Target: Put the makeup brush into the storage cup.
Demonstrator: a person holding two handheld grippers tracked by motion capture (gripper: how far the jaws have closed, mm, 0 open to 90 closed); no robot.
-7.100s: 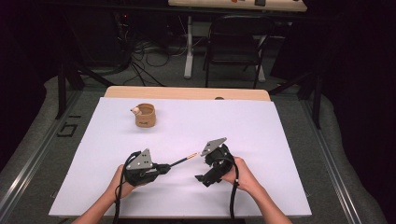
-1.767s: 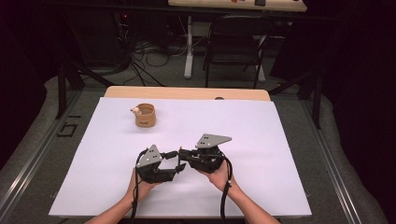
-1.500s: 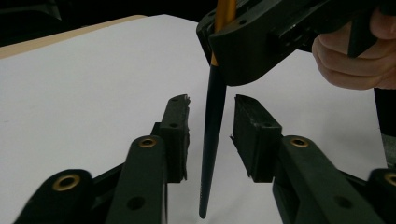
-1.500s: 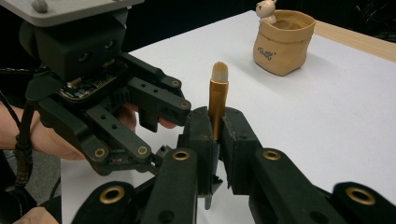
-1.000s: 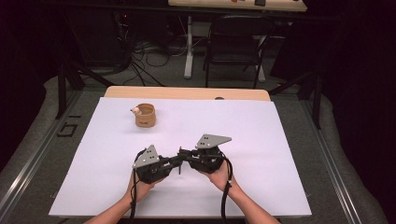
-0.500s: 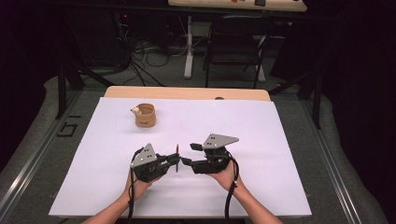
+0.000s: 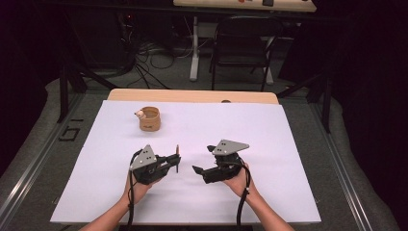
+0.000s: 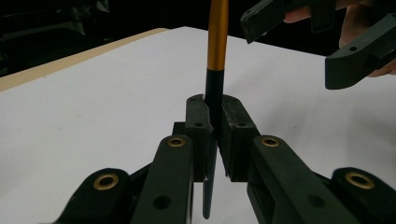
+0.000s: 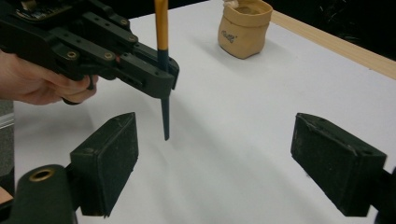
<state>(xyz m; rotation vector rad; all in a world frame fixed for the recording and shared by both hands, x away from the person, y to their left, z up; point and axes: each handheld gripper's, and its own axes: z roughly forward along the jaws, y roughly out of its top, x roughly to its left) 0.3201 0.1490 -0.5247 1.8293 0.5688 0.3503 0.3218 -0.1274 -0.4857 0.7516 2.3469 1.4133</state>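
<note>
The pen (image 8: 216, 46), orange above and dark below, stands upright near the table's (image 7: 288, 144) front edge, pinched in the left gripper (image 7: 172, 160). Just beside it, the right gripper (image 7: 202, 163) hangs with jaws wide apart. A tan pouch (image 7: 149, 119) sits toward the back edge

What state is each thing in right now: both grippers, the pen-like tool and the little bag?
Left gripper: shut on the tool, held above the table.
Right gripper: open, nothing between its fingers.
Slim orange-and-black pen-like tool: upright, clamped at its black part, black tip down, orange end up.
Small tan pouch-shaped bag: standing upright, top open, on the white table sheet.
</note>
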